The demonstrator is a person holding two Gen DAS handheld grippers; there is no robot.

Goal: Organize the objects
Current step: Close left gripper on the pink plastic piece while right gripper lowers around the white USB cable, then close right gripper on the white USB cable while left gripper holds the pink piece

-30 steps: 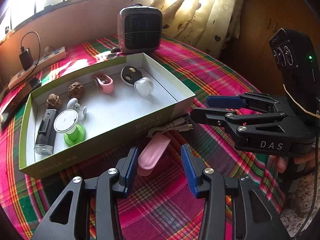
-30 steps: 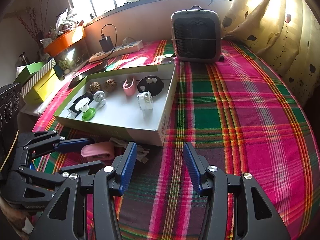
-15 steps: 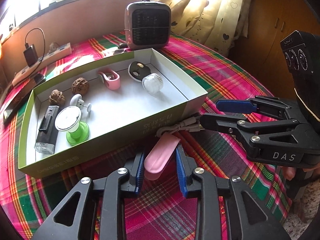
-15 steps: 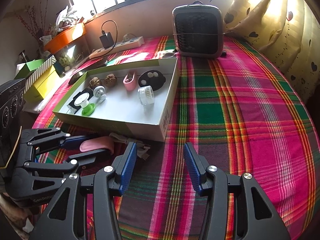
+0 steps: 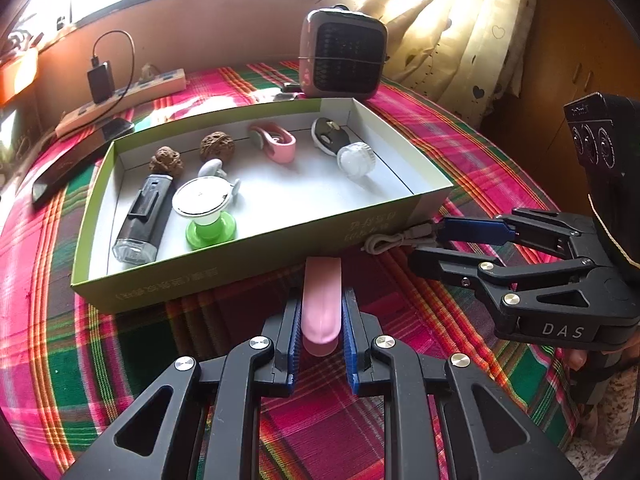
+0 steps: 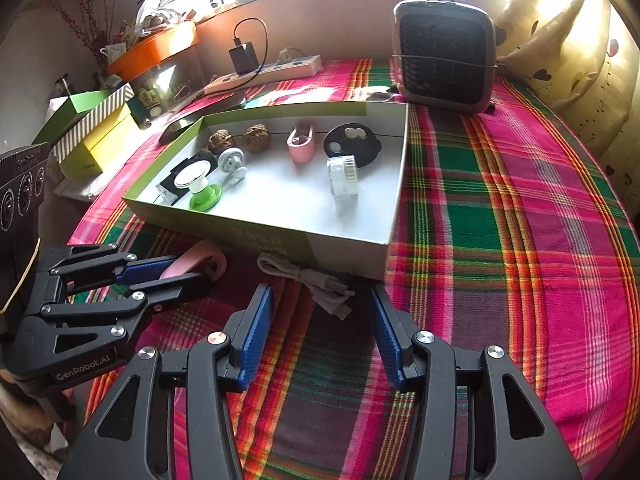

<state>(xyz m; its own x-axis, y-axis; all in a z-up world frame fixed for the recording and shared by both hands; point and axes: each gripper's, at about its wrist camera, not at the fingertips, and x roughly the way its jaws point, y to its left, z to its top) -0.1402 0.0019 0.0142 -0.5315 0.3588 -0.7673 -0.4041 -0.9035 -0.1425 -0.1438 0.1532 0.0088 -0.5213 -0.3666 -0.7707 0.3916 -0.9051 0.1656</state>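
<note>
- The surface [image 6: 500, 208], under a plaid cloth, carries a shallow box [image 5: 256, 248]; a heater [image 5: 344, 52] stands behind it.
- The box already holds a flashlight [image 5: 140, 220], a green-based suction cup [image 5: 208, 208], two walnuts [image 5: 216, 146], a pink clip [image 5: 276, 144] and a small jar [image 5: 356, 160], so most sorting looks done.
- Left claw [image 5: 321, 316] is pinching a pink case [image 5: 322, 300] just outside the box's near wall; it still has to go in.
- Right claw [image 6: 322, 332] is spread around a grey cable [image 6: 308, 280] lying beside the box, not yet gripped.
</note>
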